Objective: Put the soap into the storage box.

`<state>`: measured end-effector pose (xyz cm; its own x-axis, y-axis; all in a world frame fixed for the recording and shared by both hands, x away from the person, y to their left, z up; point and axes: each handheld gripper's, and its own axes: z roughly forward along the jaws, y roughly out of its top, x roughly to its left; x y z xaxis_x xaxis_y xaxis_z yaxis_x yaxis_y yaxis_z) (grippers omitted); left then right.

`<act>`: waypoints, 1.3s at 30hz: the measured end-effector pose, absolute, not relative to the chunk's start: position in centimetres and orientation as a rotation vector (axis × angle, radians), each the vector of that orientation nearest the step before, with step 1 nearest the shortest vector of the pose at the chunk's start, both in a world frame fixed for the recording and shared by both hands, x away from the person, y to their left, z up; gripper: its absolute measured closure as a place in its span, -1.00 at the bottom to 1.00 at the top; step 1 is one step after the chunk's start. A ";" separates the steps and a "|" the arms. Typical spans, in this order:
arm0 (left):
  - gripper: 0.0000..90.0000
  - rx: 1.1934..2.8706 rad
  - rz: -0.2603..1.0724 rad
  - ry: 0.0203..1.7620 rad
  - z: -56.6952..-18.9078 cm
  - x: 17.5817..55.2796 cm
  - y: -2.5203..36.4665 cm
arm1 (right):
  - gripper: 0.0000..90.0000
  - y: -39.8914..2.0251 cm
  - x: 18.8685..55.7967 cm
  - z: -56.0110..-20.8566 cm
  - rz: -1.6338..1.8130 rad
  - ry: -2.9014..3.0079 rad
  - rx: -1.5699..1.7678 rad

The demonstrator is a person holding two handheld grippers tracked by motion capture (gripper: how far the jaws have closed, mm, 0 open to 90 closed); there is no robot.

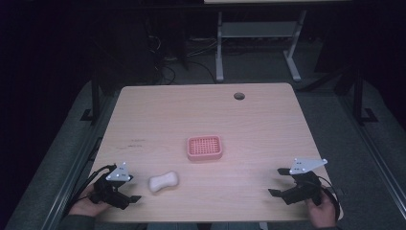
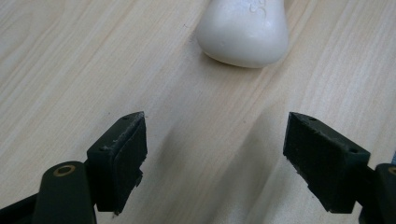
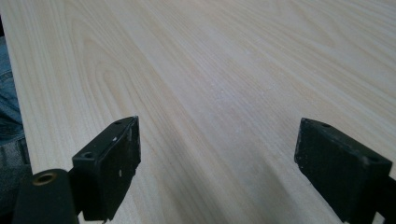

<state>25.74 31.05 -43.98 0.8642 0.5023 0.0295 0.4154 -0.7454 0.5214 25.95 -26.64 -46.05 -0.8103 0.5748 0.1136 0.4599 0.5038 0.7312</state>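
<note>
- Here, from above, my left gripper (image 1: 128, 188) sits just beside the soap (image 1: 163, 181); the pink dish (image 1: 205, 148) lies farther off.
- Left gripper view: jaws wide, soap (image 2: 243, 32) ahead.
- My right gripper (image 3: 217, 163) gapes over bare table (image 3: 224, 70).

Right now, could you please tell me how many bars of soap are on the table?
1. The white soap bar lies near the table's front left, just ahead of the open left gripper and nearer the person than the pink soap dish, which looks empty.

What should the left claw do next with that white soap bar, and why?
Probably ease the left gripper forward until its open jaws straddle the soap bar. The bar lies just ahead on the table, untouched, with the pink soap dish waiting beyond.
</note>
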 end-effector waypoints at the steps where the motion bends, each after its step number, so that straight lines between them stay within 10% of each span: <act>1: -0.53 2.523 0.230 0.667 -43.9 25.7 31.0 | -0.69 -26.6 26.0 -46.1 1.194 2.602 0.895; 39: -0.52 2.539 0.229 0.584 -43.6 26.0 28.5 | -0.69 -26.1 26.1 -46.2 1.184 2.636 0.881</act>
